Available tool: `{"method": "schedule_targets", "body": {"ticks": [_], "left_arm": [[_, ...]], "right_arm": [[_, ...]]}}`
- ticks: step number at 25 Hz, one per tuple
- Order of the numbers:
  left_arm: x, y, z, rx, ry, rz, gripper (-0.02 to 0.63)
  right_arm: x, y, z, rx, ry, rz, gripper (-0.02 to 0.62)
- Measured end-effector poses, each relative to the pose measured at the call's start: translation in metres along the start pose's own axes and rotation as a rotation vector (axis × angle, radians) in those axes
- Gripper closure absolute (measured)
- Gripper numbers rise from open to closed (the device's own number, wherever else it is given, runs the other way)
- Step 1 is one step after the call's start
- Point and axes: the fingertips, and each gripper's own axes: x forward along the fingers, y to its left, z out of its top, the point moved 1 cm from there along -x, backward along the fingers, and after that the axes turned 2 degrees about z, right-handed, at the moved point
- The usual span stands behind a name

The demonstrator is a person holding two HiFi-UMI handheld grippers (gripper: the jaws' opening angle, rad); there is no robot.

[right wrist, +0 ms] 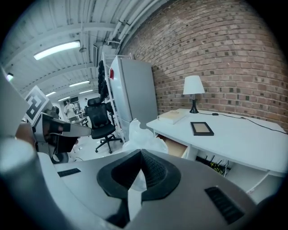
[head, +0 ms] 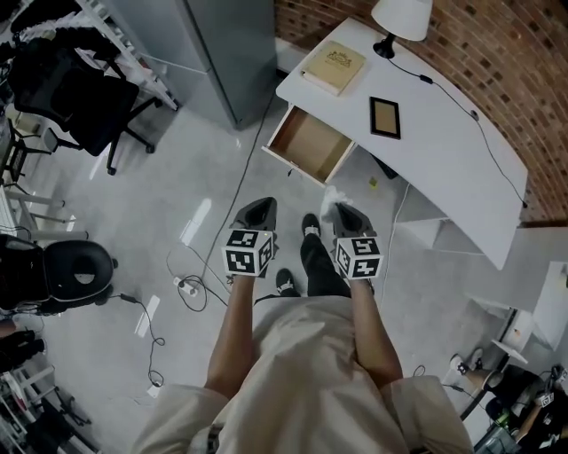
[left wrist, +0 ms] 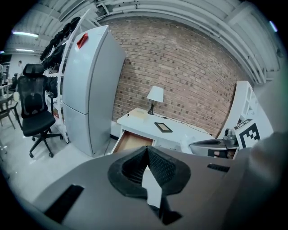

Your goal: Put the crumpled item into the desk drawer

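Note:
The crumpled item (head: pixel 331 196) is a white, plastic-looking wad; my right gripper (head: pixel 343 213) is shut on it above the floor, short of the desk. In the right gripper view the wad (right wrist: pixel 140 138) bulges out past the closed right gripper (right wrist: pixel 140 156). The desk drawer (head: pixel 308 144) stands pulled open, its wooden bottom bare, ahead of both grippers and also visible as a drawer (left wrist: pixel 131 141) from the left. My left gripper (head: pixel 259 209) is shut with nothing in it, beside the right one. Its closed tips (left wrist: pixel 146 152) point toward the desk.
The white desk (head: pixel 444 133) carries a book (head: pixel 334 66), a dark picture frame (head: pixel 384 117) and a lamp (head: pixel 401 19). A tall grey cabinet (head: pixel 213 44) stands left of the drawer. An office chair (head: pixel 84 102) and floor cables (head: pixel 191 285) lie to my left.

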Motion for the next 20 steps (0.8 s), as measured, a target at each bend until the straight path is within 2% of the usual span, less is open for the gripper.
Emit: {"method": "schedule_targets", "body": {"ticks": [14,20], "left_arm": [[0.092,0.026,0.035,-0.020,0.057,0.039,0.591],[0.121,0.031,0.049,-0.019,0.054,0.065,0.591]], "right_arm": [[0.103,-0.044,0.055,-0.057,0.054,0.112,0.571],[0.136,-0.059,0.067,-0.100,0.089,0.151,0.571]]}}
